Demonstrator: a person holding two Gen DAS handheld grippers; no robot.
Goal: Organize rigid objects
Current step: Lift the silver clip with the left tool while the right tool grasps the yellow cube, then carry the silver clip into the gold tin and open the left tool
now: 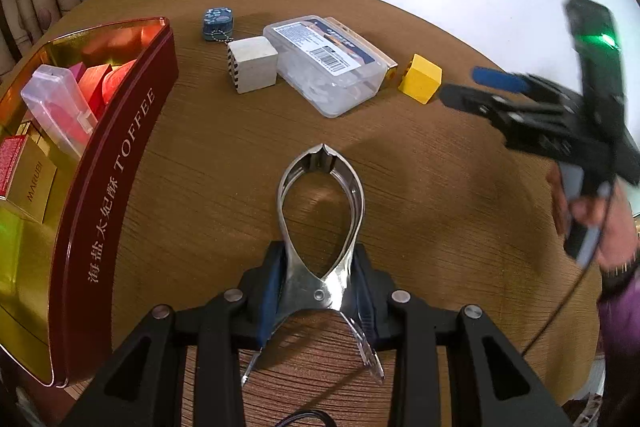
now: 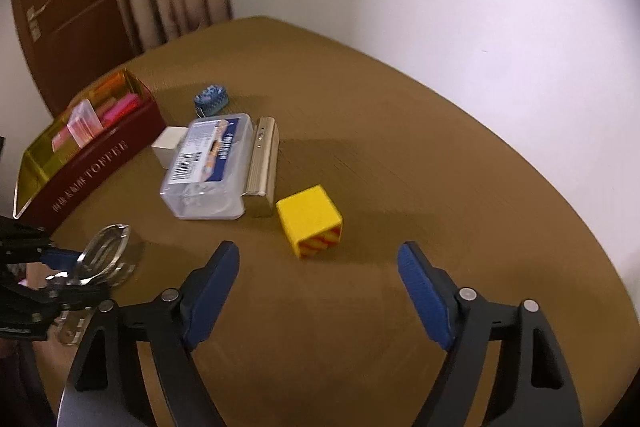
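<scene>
Closest to me rn: metal nail nippers [image 1: 320, 227], pinched at the pivot by my left gripper [image 1: 320, 291], tips pointing away over the counter [image 1: 440, 207]. Right gripper [image 2: 318, 291] has nothing in it, fingers [image 2: 212, 291] spread pretty wide w/ only bare counter between. Red toffee tin [image 1: 120, 167] sits left of the nippers, already got boxes inside. Beyond the nippers: clear plastic case [image 1: 328, 63], white block [image 1: 252, 65], yellow cube [image 2: 310, 219], blue keychain thing [image 1: 217, 23].
</scene>
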